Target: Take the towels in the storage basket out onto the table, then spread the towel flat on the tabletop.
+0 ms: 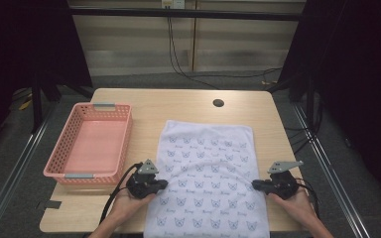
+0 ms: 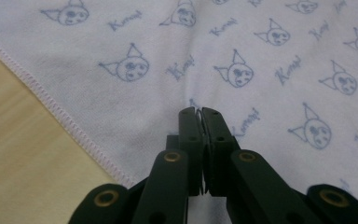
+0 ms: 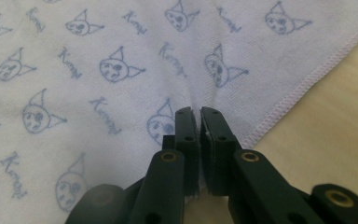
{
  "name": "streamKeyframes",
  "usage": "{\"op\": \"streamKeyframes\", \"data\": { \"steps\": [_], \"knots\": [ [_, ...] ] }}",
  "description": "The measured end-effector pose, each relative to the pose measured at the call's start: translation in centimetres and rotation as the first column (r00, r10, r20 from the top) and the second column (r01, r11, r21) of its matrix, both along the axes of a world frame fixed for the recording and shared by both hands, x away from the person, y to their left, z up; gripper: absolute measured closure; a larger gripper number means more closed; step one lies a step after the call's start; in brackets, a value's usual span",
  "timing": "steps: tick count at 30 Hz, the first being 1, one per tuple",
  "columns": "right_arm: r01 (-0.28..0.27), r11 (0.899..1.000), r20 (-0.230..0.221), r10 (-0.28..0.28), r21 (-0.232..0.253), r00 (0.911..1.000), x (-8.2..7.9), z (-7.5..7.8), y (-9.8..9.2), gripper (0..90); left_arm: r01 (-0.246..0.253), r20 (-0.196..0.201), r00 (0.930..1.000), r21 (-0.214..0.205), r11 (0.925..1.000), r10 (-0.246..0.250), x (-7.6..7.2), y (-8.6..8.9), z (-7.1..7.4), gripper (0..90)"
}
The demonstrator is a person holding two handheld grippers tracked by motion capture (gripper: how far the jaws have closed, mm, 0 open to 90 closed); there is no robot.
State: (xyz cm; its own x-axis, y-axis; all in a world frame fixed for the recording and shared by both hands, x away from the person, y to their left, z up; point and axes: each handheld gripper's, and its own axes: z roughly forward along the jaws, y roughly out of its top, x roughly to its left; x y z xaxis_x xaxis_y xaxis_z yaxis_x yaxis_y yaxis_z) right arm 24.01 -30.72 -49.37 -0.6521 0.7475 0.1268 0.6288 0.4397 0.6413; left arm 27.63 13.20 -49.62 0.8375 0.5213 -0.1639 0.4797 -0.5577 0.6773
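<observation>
2 grippers, left gripper [image 1: 161, 184] and right gripper [image 1: 256, 185], are each clamped on a pinch of the light, limp towel [image 1: 207, 183] spread flat on the table [image 1: 178, 106]; side hems judged best holds.

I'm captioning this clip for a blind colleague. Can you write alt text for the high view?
A person's two grippers pinch a white printed towel at mid-length, the left gripper on its left edge, the right gripper on its right edge. The towel lies flat on a wooden table, with an empty pink basket to its left.
</observation>
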Motion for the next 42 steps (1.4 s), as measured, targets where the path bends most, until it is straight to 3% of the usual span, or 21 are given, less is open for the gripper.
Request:
{"op": "streamKeyframes", "data": {
  "steps": [2, 6, 7, 8, 11, 13, 14, 15, 17, 18, 20, 24, 27, 31, 33, 35, 37, 39, 42],
  "knots": [
    [-0.019, 1.000, -0.036, 0.019, -0.004, 0.9992, -0.8, 0.3, -0.2, 86.4, 0.036, -0.005, 0.9993, 0.008, 0.9993, -0.036, -1.1, -0.1, 0.1, 88.8],
    [-0.040, 0.999, -0.066, 0.041, 0.022, 0.9970, -2.2, 0.3, -0.7, 86.3, 0.074, -0.111, 0.9906, -0.058, 0.9956, -0.080, -2.2, 0.5, 0.0, 88.7],
    [-0.049, 0.998, -0.070, 0.051, 0.029, 0.9962, -2.5, 0.3, -0.8, 86.2, 0.078, -0.099, 0.9917, -0.046, 0.9959, -0.082, -2.6, 0.7, 0.0, 88.7],
    [-0.058, 0.998, -0.093, 0.061, 0.032, 0.9938, -2.7, 0.4, -0.9, 86.2, 0.079, -0.104, 0.9911, -0.046, 0.9958, -0.083, -2.9, 0.7, 0.0, 88.7],
    [-0.075, 0.996, -0.106, 0.079, 0.039, 0.9912, -3.5, 0.4, -0.8, 86.3, 0.084, -0.125, 0.9882, -0.042, 0.9956, -0.088, -4.2, 0.8, 0.2, 88.7],
    [-0.093, 0.995, -0.118, 0.095, 0.026, 0.9885, -3.8, 0.6, -0.6, 86.3, 0.114, -0.142, 0.9826, -0.045, 0.9925, -0.119, -5.2, 0.9, 0.3, 88.7],
    [-0.101, 0.994, -0.131, 0.105, 0.032, 0.9858, -4.0, 0.6, -0.5, 85.7, 0.117, -0.118, 0.9857, -0.041, 0.9923, -0.121, -5.4, 1.0, 0.5, 88.2],
    [-0.097, 0.995, -0.125, 0.101, 0.037, 0.9870, -4.0, 0.6, -0.4, 82.6, 0.106, -0.119, 0.9866, -0.060, 0.9926, -0.112, -5.4, 1.1, 0.7, 86.5],
    [-0.074, 0.996, -0.087, 0.078, 0.053, 0.9931, -3.9, 0.8, -0.6, 73.0, 0.062, -0.110, 0.9913, -0.092, 0.9939, -0.072, -4.5, 1.4, 1.0, 77.0],
    [-0.051, 0.997, -0.059, 0.055, 0.064, 0.9967, -3.7, 1.0, -0.8, 70.0, 0.037, -0.113, 0.9924, -0.115, 0.9927, -0.050, -3.9, 1.6, 1.2, 76.7],
    [-0.032, 0.995, -0.012, 0.033, 0.089, 0.9994, -3.2, 1.6, -1.2, 69.9, 0.002, -0.088, 0.9960, -0.131, 0.9914, -0.013, -2.7, 1.9, 1.8, 73.5],
    [0.015, 0.992, 0.062, -0.022, 0.124, 0.9978, -1.7, 2.4, -1.2, 61.1, -0.059, -0.044, 0.9976, -0.151, 0.9867, 0.053, -0.3, 1.6, 2.6, 67.4],
    [0.029, 0.992, 0.094, -0.041, 0.121, 0.9947, 0.0, 2.8, -0.8, 56.0, -0.094, -0.043, 0.9952, -0.153, 0.9837, 0.089, 1.6, 1.1, 2.7, 63.3],
    [0.045, 0.990, 0.120, -0.061, 0.131, 0.9909, 2.8, 3.1, -0.5, 51.8, -0.103, -0.036, 0.9944, -0.150, 0.9832, 0.099, 3.9, 0.0, 2.6, 60.2],
    [0.057, 0.990, 0.130, -0.074, 0.131, 0.9888, 4.3, 3.2, -0.4, 51.3, -0.133, -0.035, 0.9910, -0.169, 0.9766, 0.129, 5.1, -0.3, 2.5, 59.7],
    [0.069, 0.990, 0.135, -0.086, 0.125, 0.9872, 5.8, 3.2, -0.4, 51.0, -0.146, -0.010, 0.9892, -0.154, 0.9773, 0.146, 6.2, -0.6, 2.4, 59.1],
    [0.084, 0.989, 0.150, -0.102, 0.117, 0.9834, 7.1, 3.2, -0.4, 50.9, -0.159, -0.014, 0.9872, -0.139, 0.9773, 0.159, 7.1, -0.8, 2.5, 58.7],
    [0.099, 0.989, 0.152, -0.115, 0.110, 0.9816, 8.4, 3.0, -0.5, 51.0, -0.172, -0.001, 0.9847, -0.158, 0.9724, 0.174, 7.7, -1.0, 2.6, 58.5],
    [0.132, 0.987, 0.153, -0.144, 0.088, 0.9777, 10.6, 2.4, -0.8, 51.0, -0.169, 0.022, 0.9846, -0.135, 0.9763, 0.173, 8.4, -1.5, 2.6, 58.7]
  ]
}}
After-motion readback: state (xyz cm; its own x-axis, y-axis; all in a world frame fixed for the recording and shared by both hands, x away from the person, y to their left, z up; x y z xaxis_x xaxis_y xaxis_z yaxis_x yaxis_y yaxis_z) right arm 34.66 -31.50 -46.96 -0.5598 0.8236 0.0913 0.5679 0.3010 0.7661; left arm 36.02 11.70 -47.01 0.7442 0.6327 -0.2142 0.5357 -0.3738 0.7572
